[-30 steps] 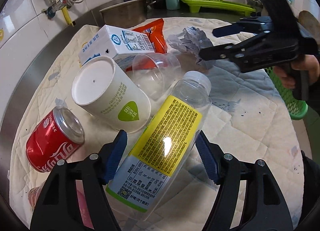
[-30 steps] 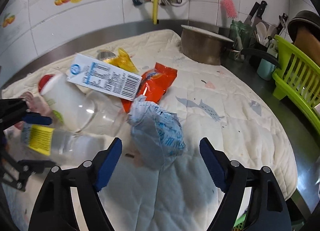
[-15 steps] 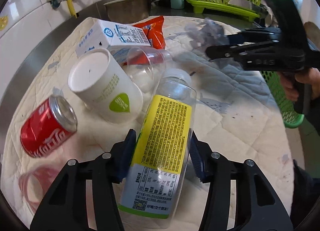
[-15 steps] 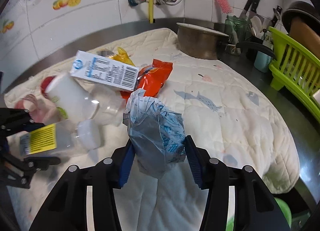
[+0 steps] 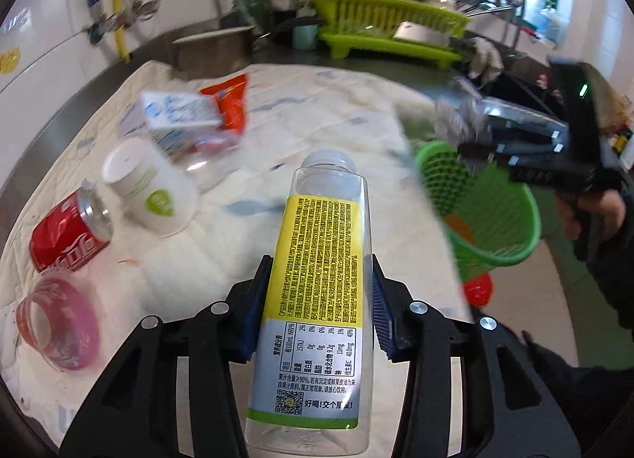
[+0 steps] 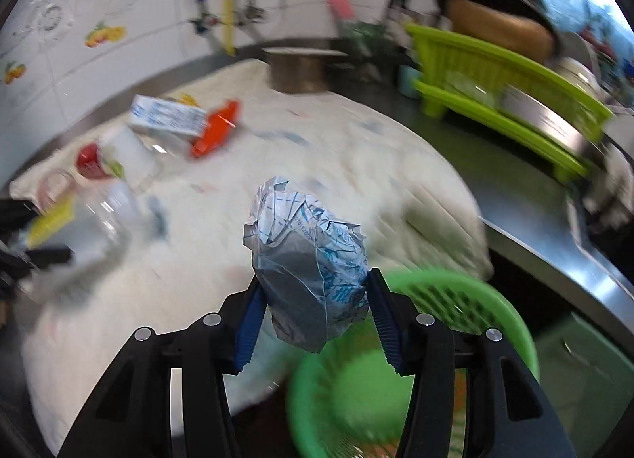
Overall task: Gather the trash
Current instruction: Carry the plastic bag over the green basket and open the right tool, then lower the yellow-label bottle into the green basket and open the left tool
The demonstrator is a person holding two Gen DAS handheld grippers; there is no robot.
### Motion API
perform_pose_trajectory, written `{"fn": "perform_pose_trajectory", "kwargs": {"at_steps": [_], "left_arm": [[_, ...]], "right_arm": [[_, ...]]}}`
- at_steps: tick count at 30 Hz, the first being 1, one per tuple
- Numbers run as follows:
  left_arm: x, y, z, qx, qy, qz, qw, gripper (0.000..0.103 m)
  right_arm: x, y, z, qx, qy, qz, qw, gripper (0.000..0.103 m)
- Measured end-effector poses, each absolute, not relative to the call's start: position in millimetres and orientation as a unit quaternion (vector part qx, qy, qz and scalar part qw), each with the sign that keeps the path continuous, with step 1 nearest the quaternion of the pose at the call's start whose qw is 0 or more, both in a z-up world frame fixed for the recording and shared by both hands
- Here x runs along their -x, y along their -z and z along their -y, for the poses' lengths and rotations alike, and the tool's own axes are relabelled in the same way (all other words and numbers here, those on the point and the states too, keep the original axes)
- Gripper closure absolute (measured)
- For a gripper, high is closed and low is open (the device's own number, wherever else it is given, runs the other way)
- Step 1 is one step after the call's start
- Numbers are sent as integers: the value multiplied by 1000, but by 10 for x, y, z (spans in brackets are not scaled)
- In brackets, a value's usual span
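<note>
My left gripper has just been closing on the clear juice bottle; its pads now clamp the yellow label mid-body, so it rides balanced, cap forward, clear of the quilted mat. My right gripper pinches the crumpled wrapper and hangs over the rim of the green basket just off the mat's near right edge, placed for a straight drop, I judge. The cola can, paper cup and milk carton wait near the mat's left edge.

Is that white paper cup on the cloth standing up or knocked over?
Knocked over. The paper cup lies on its side on the quilted cloth, its flat white base facing the camera, beside the red can.
</note>
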State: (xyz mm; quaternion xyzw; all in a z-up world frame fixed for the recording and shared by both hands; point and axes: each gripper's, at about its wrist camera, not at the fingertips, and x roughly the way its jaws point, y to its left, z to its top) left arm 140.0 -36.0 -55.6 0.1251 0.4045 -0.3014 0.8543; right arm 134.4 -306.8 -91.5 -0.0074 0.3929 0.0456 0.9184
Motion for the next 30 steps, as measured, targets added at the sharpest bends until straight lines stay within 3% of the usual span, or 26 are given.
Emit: {"fn": "perform_pose_trajectory", "kwargs": {"at_steps": [8,15,30], "left_arm": [[-1180,452,925,-114,350,-390,844,59],[-1153,535,1452,-105,374,-407,827,59],[-1264,1310,2967,-165,392,-505,751,59]], "right_arm": [[-938,1307,3671,-17,27,-428,903,51],[-715,1451,3990,-46,51,-428,901,38],[-206,1245,4360,-70,71,-377,921,30]]}}
